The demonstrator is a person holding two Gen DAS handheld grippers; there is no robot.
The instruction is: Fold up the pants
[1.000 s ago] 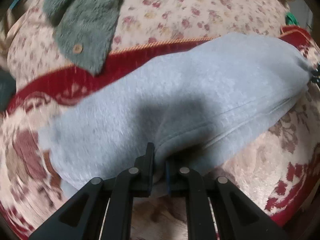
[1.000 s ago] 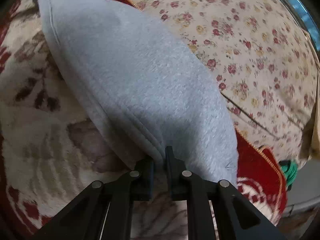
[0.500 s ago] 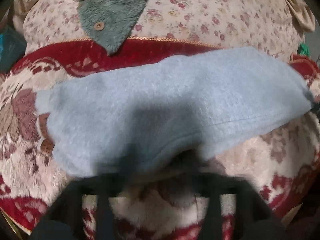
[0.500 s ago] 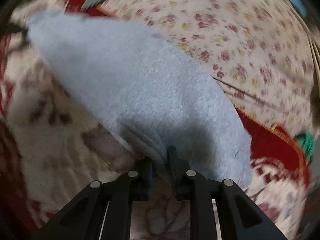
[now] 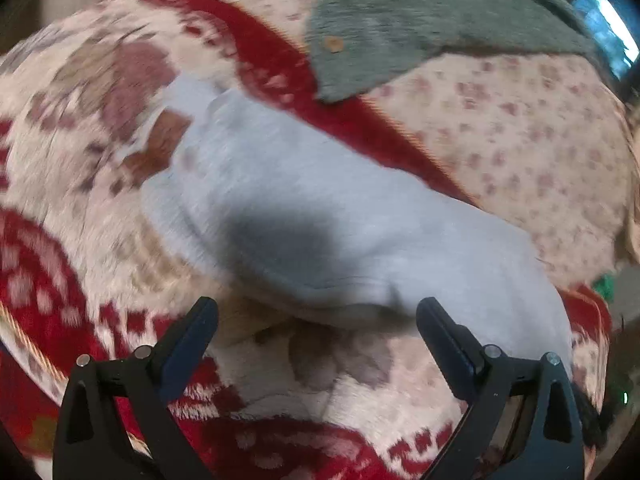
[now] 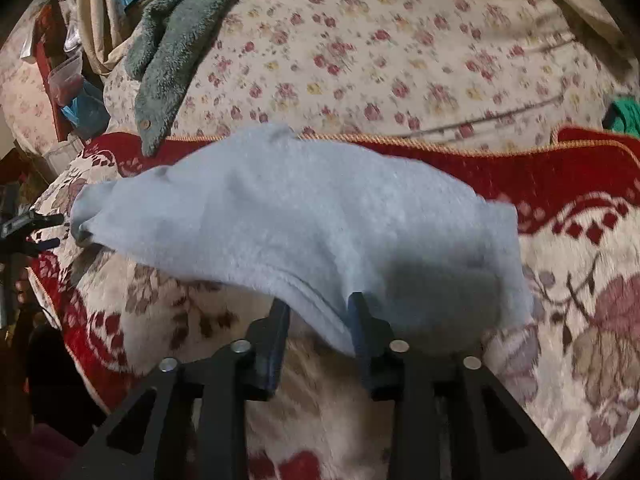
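The light blue pants (image 5: 340, 220) lie folded in a long band on a red and cream blanket (image 5: 60, 260). My left gripper (image 5: 316, 312) stands wide, its jaws still opening, just short of the pants' near edge, with only blanket between its fingers. In the right wrist view the same pants (image 6: 300, 208) stretch across the middle. My right gripper (image 6: 318, 304) is opening too. The pants' hem runs loosely through the gap between its fingers (image 6: 356, 308), and the pads do not pinch it.
A grey-green fluffy garment (image 5: 400, 32) with a button lies beyond the pants on a floral sheet (image 6: 400, 60). Something green (image 6: 624, 112) sits at the far right. Plastic boxes and clutter (image 6: 68, 76) stand off the bed at the left.
Both grippers were shut on the pants' near edge and have opened, the left one wide, the right one partway. Both wrists rolled and drew back a little; the pants now rest on the blanket.
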